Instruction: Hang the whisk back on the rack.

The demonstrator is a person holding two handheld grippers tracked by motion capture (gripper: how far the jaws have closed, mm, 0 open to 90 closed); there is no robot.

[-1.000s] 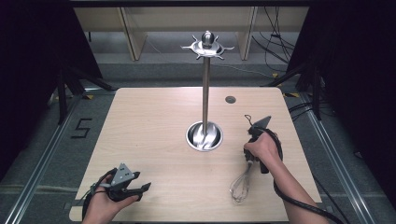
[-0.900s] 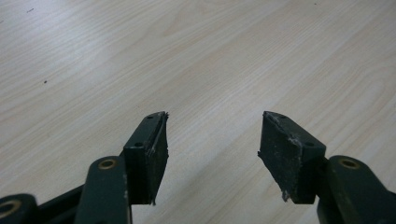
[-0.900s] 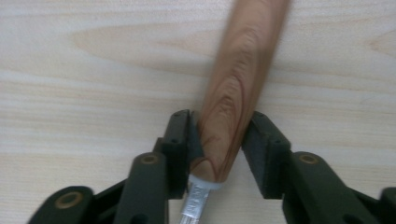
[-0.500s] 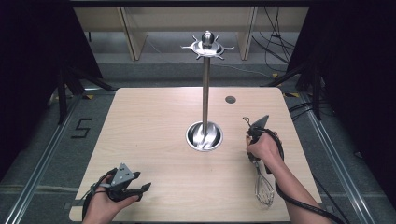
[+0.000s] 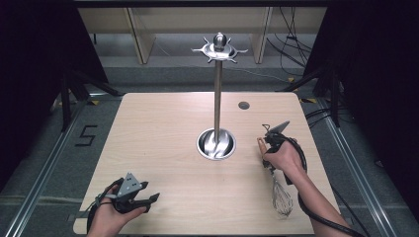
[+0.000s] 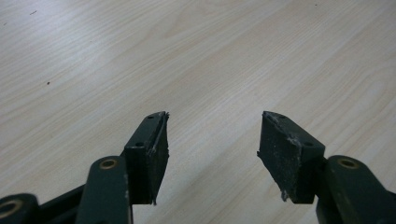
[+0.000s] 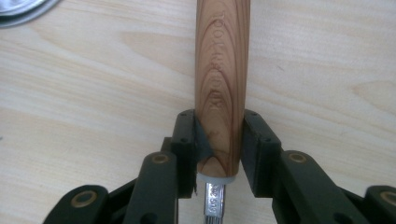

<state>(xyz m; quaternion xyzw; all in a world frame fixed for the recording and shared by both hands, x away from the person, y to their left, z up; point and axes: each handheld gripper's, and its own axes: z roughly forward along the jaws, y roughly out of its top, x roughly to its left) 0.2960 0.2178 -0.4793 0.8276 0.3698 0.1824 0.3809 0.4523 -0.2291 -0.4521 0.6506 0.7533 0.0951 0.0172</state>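
A whisk lies near the table's right edge, its wire head (image 5: 282, 200) toward the person and its wooden handle (image 7: 222, 70) pointing toward the stand. My right gripper (image 5: 268, 148) (image 7: 219, 123) is shut on the lower end of that handle, both pads pressed against the wood; its jaws have closed on it within the last second. A steel utensil stand (image 5: 217, 94) rises from a round base (image 5: 216, 144) at mid-table, with bare hooks on top (image 5: 220, 48). My left gripper (image 5: 152, 198) (image 6: 212, 135) rests at the front left, open, with just bare wood between its jaws.
The light wooden table (image 5: 163, 123) has a small dark hole (image 5: 243, 105) at the back right. The stand's base rim (image 7: 18, 9) shows at the top left of the right gripper view. A black cable (image 5: 316, 217) trails along the right forearm.
The whisk's wire head has swung from left of the right hand to the right, under the forearm. The right jaws closed onto the handle. The left gripper has not moved.
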